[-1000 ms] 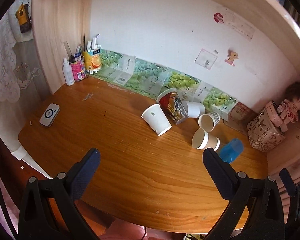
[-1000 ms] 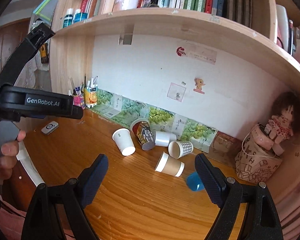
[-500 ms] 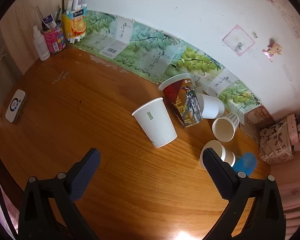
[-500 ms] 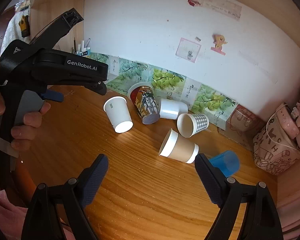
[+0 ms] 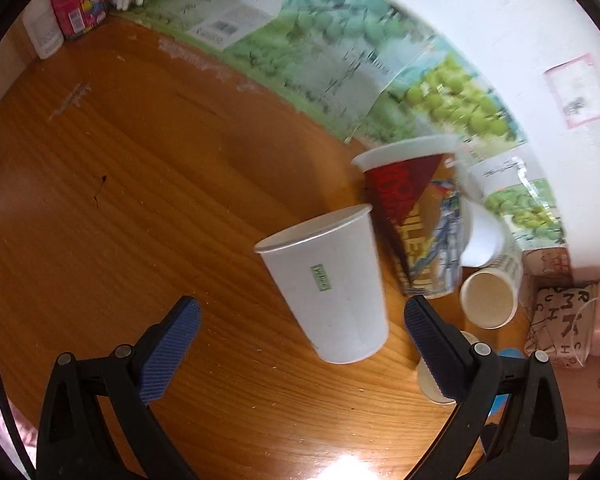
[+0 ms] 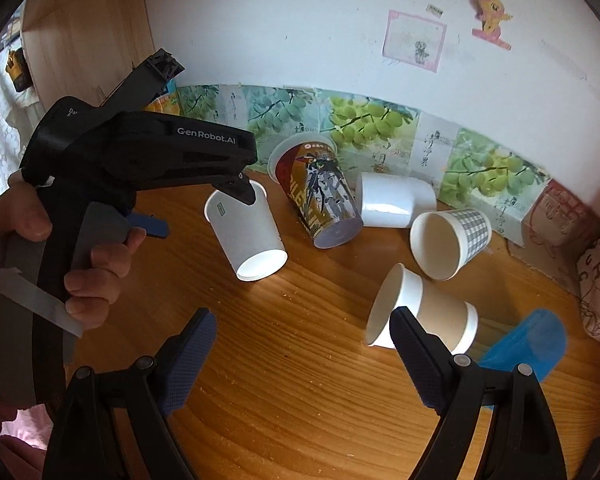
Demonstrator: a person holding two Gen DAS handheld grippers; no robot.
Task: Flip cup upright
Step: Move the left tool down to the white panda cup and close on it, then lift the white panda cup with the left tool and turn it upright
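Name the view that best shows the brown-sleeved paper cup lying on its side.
Right wrist view: the brown-sleeved paper cup shows sleeve, rim and open mouth. In the left wrist view it is almost wholly hidden behind the left gripper finger.

Bare desk (image 5: 132,184) fills my left view's left half, free passage. White cup (image 5: 332,284) sits between my spread jaws; printed cup (image 5: 420,220) crowds its right side.
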